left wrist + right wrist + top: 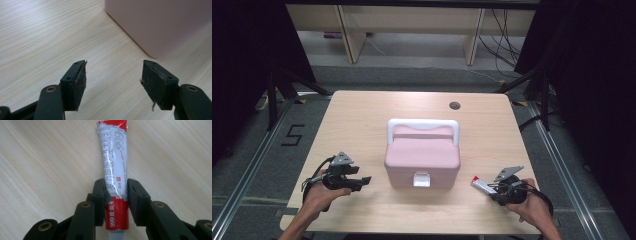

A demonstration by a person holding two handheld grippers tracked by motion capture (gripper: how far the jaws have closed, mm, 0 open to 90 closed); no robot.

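A pink box (422, 161) with a white handle and a white front latch stands shut at the middle of the table; one corner of the pink box (160, 25) shows in the left gripper view. My left gripper (368, 179) hovers to the box's left, open, with bare wood between its pads (80, 82). At the table's front right my right gripper (490, 188) is shut on a red and white ointment tube (482, 184). In the right gripper view the ointment tube (115, 165) runs straight out between the pads, its crimped end away from me.
The wooden table (362, 120) has a round cable hole (454, 105) at the back right. Dark tripod legs stand on the floor on both sides. A pale shelf unit (412, 30) stands behind the table.
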